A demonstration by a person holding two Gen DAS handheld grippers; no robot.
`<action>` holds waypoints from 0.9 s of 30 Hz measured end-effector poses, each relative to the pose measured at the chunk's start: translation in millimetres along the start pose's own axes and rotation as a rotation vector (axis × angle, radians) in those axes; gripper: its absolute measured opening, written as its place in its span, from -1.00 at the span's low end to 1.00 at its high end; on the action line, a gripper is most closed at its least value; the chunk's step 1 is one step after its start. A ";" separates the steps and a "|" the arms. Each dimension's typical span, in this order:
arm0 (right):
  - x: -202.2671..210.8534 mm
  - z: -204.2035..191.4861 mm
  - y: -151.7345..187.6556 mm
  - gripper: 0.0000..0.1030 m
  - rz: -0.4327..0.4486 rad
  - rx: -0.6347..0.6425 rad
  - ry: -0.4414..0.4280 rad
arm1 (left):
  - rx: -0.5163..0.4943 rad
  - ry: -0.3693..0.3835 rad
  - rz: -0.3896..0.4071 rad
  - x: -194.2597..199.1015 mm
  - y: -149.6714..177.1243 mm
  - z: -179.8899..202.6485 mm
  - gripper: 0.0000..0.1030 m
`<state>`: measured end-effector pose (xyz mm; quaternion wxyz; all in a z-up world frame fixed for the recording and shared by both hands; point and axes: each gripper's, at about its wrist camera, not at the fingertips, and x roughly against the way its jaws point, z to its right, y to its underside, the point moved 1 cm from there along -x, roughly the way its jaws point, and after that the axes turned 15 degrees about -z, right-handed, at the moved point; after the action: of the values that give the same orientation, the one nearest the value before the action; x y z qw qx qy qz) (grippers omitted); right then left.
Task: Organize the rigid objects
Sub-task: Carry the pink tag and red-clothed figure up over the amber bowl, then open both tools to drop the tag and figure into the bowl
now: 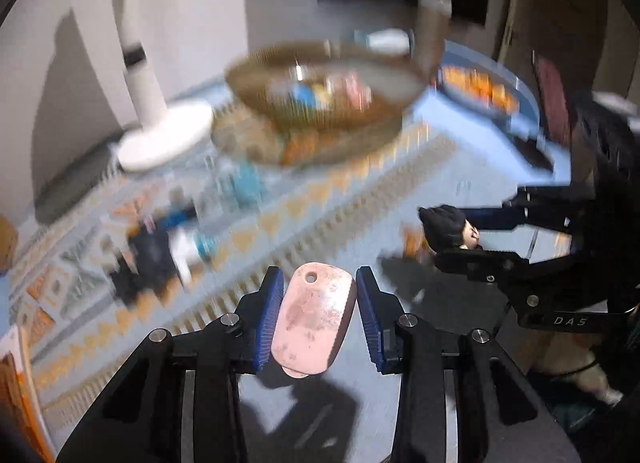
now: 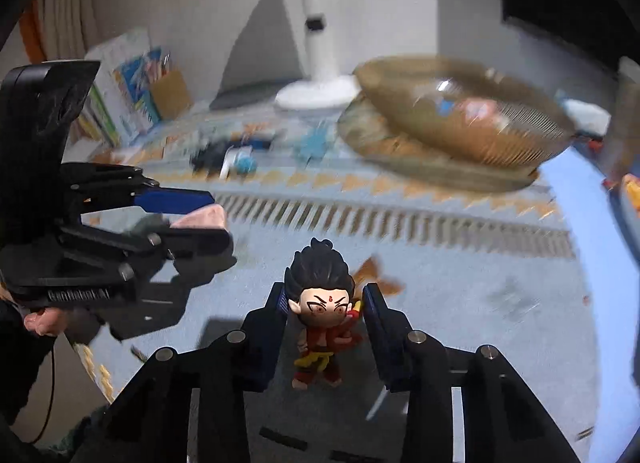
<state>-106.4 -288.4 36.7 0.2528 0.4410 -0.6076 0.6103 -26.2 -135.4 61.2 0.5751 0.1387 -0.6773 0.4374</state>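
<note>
Tongs on both sides are loaded: the left tongs (image 1: pixel 319 305) clamp a pink oval tag (image 1: pixel 314 321) with a hole near its far end, mottled with wear; the right tongs (image 2: pixel 326 313) grip a black-haired figurine (image 2: pixel 322 317) in red clothes. Beyond, blurred, a wicker basket (image 1: pixel 320 97) and white lamp base (image 1: pixel 166 135) sit on the patterned tablecloth (image 1: pixel 360 191).

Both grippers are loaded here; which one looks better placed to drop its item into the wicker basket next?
Probably left. The left gripper holds the pink tag with the wicker basket nearly straight ahead; for the right gripper, holding the figurine, it sits off to the right.
</note>
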 end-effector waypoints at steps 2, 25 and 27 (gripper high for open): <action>30.6 18.0 -17.5 -0.27 0.093 -0.030 0.028 | 0.010 -0.010 0.055 20.3 -22.2 -2.2 -0.33; 70.4 149.6 -113.1 -0.27 0.207 -0.305 0.127 | 0.138 0.166 0.175 -26.0 -158.8 6.9 -0.33; 51.3 155.4 -117.5 -0.27 0.151 -0.328 0.110 | 0.140 0.180 0.156 -35.7 -159.6 8.1 -0.33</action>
<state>3.9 -434.2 121.3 0.3077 0.3130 -0.7156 0.5434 89.5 -245.1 98.6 0.5867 0.0856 -0.5993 0.5379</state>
